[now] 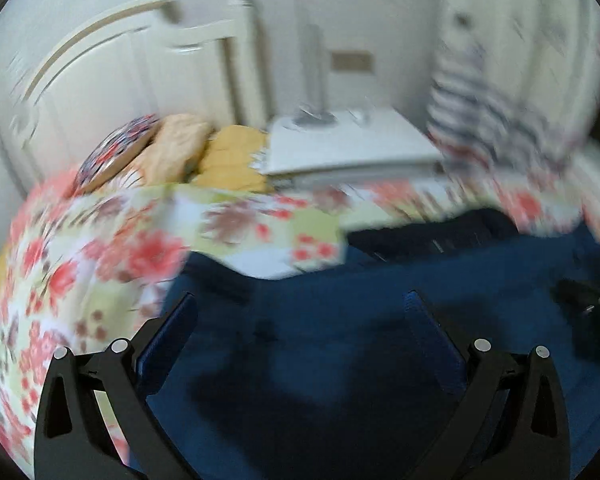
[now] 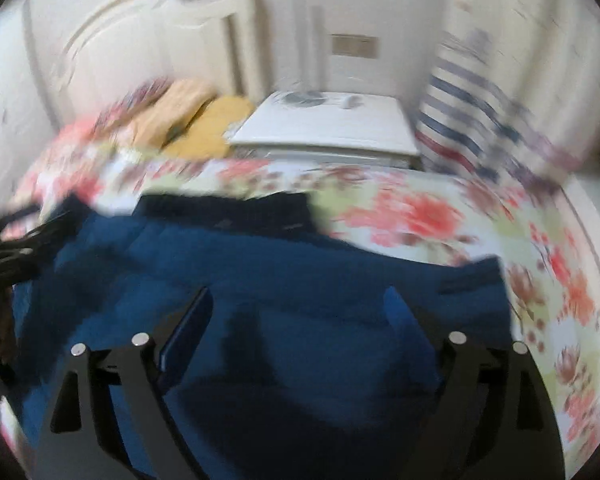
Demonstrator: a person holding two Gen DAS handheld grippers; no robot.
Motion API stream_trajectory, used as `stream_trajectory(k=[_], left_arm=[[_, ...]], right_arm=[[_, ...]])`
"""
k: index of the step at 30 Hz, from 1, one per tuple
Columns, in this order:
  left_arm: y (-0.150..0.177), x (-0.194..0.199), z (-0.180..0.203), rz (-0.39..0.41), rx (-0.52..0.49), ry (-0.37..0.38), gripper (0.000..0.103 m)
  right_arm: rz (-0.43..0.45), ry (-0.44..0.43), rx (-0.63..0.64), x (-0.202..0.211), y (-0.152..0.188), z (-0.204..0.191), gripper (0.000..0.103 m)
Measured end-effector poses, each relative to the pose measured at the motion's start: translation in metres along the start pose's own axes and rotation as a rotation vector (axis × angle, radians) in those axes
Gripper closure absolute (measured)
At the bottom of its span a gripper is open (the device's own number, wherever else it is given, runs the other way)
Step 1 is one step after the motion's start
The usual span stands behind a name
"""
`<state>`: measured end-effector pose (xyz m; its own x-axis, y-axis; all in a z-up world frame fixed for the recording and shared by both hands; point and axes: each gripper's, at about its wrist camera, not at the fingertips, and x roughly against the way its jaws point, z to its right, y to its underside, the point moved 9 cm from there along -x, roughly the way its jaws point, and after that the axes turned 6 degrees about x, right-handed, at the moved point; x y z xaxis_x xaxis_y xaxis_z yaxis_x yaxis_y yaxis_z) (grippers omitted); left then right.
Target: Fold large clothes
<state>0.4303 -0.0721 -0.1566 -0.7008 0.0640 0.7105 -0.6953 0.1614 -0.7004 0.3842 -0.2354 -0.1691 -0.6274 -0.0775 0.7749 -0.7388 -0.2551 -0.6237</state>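
Nightstand beyond floral bedspread

Garment: dark blue cloth, matt, soft. Bedspread: floral printed cloth, matt. Left gripper and right gripper: black matt plastic, bright metal pins (frames blurred). Nightstand: smooth white finish.

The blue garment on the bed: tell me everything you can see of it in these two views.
The blue garment is a large, dark blue piece of soft cloth, spread mostly flat on the floral bedspread. A darker, near-black band lies along its far edge; blur hides whether that is a collar, a lining or another piece. Creases and shadows cross its surface. Both views are smeared, so seams and fastenings cannot be read. Each hand-held gripper stands open above it; no pad visibly pinches the cloth.
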Motion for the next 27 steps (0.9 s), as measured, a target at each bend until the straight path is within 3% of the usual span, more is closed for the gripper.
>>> stream_trajectory(k=[2,8,10,14,16,18,20,22,27], left_arm=[[0.021,-0.025,0.02,-0.07,-0.085,-0.024,0.004],[0.025,-0.044,0.01,-0.13,0.028,0.056,0.004],[0.026,-0.035,0.007,-0.113,0.028,0.034,0.004],[0.024,0.011,-0.025,0.012,0.0,-0.066,0.004],[0.034,0.024,-0.052,0.03,-0.007,-0.114,0.004],[0.05,0.018,-0.076,0.008,0.022,-0.146,0.004],[0.063,0.006,-0.088,-0.026,0.099,-0.071,0.004],[0.064,0.005,-0.092,-0.021,0.141,-0.054,0.004],[0.059,0.019,-0.083,0.042,0.043,-0.221,0.004]], right_arm=[[-0.039,0.02,0.043,-0.017,0.008,-0.01,0.009],[-0.049,-0.052,-0.041,-0.027,0.012,-0.001,0.005],[-0.041,-0.056,-0.065,-0.017,0.014,0.008,0.005],[-0.003,0.036,-0.122,0.022,0.035,0.053,0.004],[-0.007,0.081,-0.161,0.035,0.059,0.081,0.004],[-0.004,0.066,-0.209,0.034,0.08,0.098,0.003],[0.046,-0.022,-0.299,0.028,0.095,0.106,0.003],[0.06,0.004,-0.284,0.027,0.094,0.104,0.003],[0.069,0.093,-0.266,0.039,0.091,0.102,0.003]])
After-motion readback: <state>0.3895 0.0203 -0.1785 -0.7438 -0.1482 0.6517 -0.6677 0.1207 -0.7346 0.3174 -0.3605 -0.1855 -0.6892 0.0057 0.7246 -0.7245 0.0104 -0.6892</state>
